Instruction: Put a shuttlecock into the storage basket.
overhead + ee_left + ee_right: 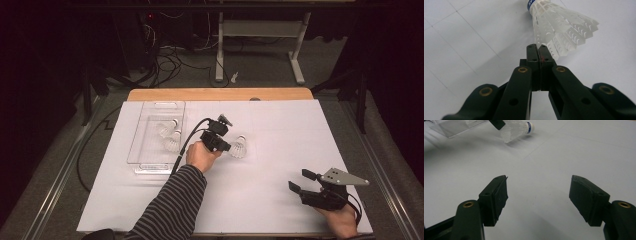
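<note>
A white feather shuttlecock [239,147] [559,27] lies on its side on the white sheet near the table's middle, its blue-banded cork pointing away from my left gripper. My left gripper [226,147] [539,48] is shut, its jaw tips pinching the rim of the feather skirt. In the right gripper view the same shuttlecock [515,130] lies far off with a black left jaw tip against it. My right gripper [299,180] [539,192] rests open near the table's front right, nothing between its jaws.
A clear plastic tray [150,117] [454,127] stands left of the left gripper and holds two more shuttlecocks [167,127] [171,143]. A white sheet [280,125] covers the table. Beyond the wooden far edge [220,94] are floor cables and a white desk frame [260,30].
</note>
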### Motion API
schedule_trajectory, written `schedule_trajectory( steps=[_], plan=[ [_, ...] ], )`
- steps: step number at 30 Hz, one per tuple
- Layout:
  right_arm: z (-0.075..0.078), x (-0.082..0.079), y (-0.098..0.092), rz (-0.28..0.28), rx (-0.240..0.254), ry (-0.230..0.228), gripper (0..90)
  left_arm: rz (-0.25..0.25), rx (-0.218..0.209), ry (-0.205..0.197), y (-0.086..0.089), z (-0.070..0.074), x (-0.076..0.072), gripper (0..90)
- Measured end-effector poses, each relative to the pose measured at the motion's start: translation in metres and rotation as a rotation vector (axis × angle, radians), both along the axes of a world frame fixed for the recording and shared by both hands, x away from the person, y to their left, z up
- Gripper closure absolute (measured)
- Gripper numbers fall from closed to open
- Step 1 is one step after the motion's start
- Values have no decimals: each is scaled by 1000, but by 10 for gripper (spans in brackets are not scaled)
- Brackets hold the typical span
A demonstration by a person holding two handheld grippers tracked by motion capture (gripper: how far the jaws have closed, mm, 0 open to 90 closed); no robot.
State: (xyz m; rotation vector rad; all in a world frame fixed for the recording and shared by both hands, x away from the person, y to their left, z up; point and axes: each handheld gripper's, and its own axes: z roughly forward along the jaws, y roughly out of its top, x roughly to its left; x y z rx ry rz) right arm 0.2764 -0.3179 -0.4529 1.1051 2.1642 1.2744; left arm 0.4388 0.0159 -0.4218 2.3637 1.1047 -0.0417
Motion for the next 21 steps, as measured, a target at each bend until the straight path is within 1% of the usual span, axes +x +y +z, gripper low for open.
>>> schedule_trajectory(
  steps=[9,21],
  plan=[
    [0,0,0,-1,0,0,315,-13,-4,1,1,3,-2,900],
    [0,0,0,-2,1,0,315,-29,-11,-11,1,8,-7,900]
  ],
)
